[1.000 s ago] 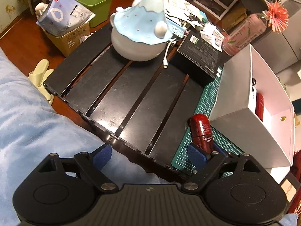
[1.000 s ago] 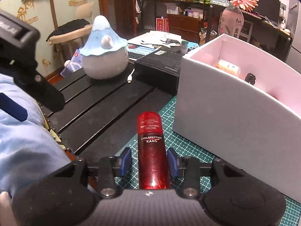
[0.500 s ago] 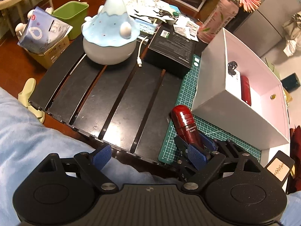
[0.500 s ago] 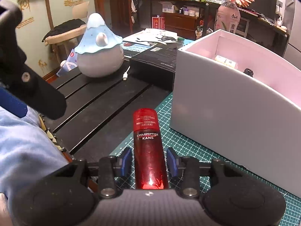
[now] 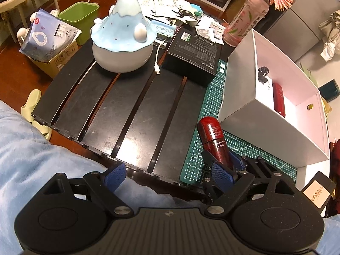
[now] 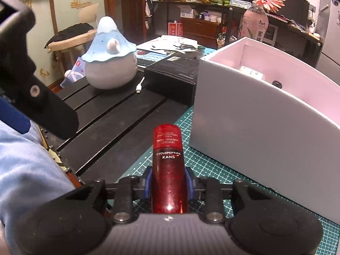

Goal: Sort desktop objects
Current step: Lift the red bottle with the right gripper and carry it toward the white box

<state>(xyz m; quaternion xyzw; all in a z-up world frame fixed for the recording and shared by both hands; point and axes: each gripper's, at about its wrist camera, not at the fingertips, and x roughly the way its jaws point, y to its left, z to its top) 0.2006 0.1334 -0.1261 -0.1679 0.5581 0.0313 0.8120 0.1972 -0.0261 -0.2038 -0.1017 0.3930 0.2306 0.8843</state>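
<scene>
A dark red KANS bottle [image 6: 167, 148] lies on the green cutting mat [image 6: 212, 165], its cap toward the white box [image 6: 255, 138]. My right gripper [image 6: 169, 180] straddles the bottle's lower half. Its jaws are closing, and the blue pads [image 6: 148, 180] touch both sides of the bottle. In the left wrist view the same bottle [image 5: 212, 136] shows with the right gripper [image 5: 222, 159] around it. My left gripper [image 5: 169, 175] hangs wide open over the table's near edge, holding nothing. The white box [image 5: 238, 110] holds another red bottle [image 5: 278, 98] and a black clip [image 5: 263, 74].
On the black slatted table [image 5: 119, 110] sit a blue-and-white plush [image 5: 123, 42], a black carton [image 5: 193, 57] and a white cable [image 5: 158, 59]. A pink drink bottle holding a flower [image 5: 244, 23] stands behind the box. A green bin [image 5: 79, 21] is on the floor.
The right gripper's jaws have drawn in from a small gap until the pads meet the red bottle, which has not shifted. The left gripper has rolled slightly and stays wide.
</scene>
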